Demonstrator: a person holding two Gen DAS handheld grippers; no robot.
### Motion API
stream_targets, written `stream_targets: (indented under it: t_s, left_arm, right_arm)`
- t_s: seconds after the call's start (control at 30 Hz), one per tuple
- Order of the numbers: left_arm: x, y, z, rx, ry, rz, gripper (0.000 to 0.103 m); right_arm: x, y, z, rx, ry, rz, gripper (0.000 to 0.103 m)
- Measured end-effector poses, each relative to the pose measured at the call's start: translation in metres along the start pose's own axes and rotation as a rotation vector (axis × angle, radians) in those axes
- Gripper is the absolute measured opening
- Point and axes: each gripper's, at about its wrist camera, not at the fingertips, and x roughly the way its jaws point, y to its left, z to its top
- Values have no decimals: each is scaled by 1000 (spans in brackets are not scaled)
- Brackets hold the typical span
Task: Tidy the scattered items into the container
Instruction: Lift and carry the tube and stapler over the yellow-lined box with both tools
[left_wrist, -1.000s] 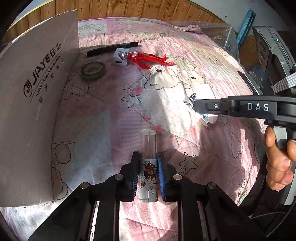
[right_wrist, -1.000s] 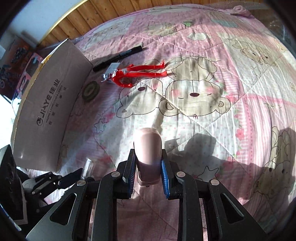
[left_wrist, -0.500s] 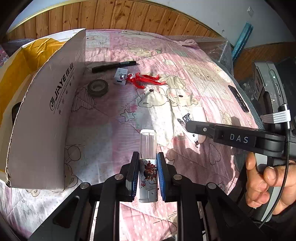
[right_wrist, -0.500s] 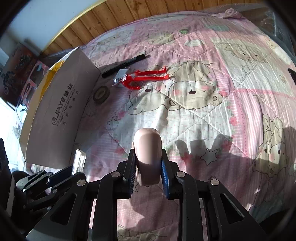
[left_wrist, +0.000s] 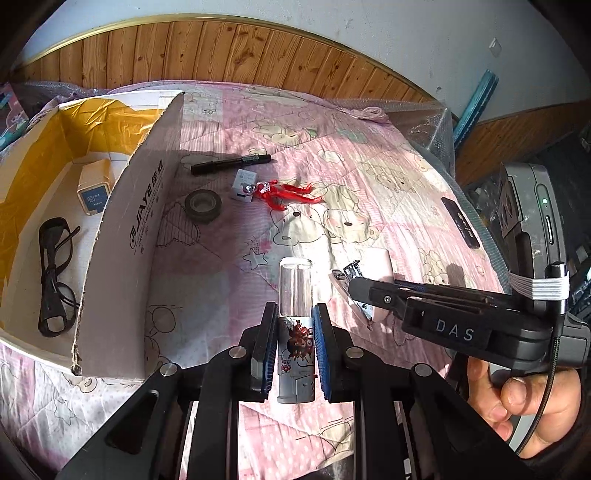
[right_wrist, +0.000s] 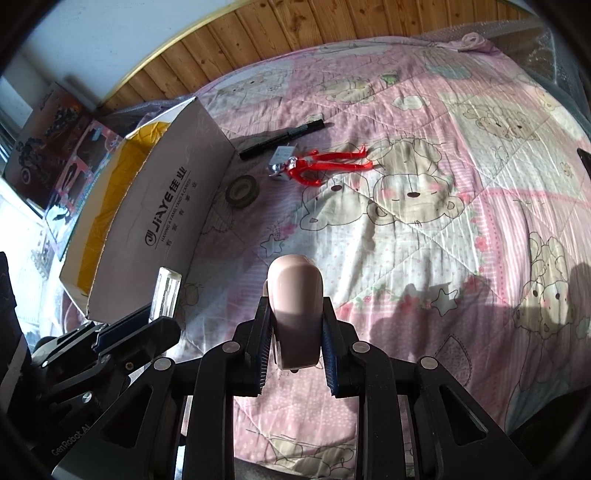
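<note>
Clear plastic on top, printed cartoon label lower down: one slim bottle (left_wrist: 295, 325) is pinched between the pads of the left gripper (left_wrist: 294, 350), held above the pink quilt (left_wrist: 388, 177). Its long axis runs along the fingers, clear end pointing forward and away from the camera.

The right gripper (right_wrist: 295, 354) clamps one rounded pink case (right_wrist: 294, 314). Long axis again along the fingers, domed end forward. In the left view, a metal clip part shows at the case's side.

One cardboard box (left_wrist: 125, 236) sits open on the quilt, left of both grippers, yellow lining inside. Inside it: one pair of black glasses (left_wrist: 55, 273) and one small cream cube-shaped item (left_wrist: 94, 188).

Loose on the quilt, grouped beyond the box's far corner:
- one black marker (left_wrist: 231, 164), long axis roughly left-right
- one roll of dark tape (left_wrist: 203, 201), lying flat
- one small white block (left_wrist: 243, 184), touching the red piece
- one red toy figure (left_wrist: 288, 192), lying flat, legs pointing right

One dark flat bar (left_wrist: 460, 227) lies near the quilt's right edge. A hand (left_wrist: 517, 402) grips the right gripper's handle.
</note>
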Motion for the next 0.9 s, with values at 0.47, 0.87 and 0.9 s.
stream_targets:
  t_s: [0.47,0.87,0.9]
  left_arm:
    - [-35,16,15,-24,-69,-5,20]
    - [-64,34,25,-58,-130,-10,20]
    - [-67,36,26,-61,-136,-10,20]
  right_arm:
    - [-15,43,6,-54,-25,4,26]
    - [-28,79,14,-94,-57,9,26]
    - [-29,82,15,-99,-59,11,26]
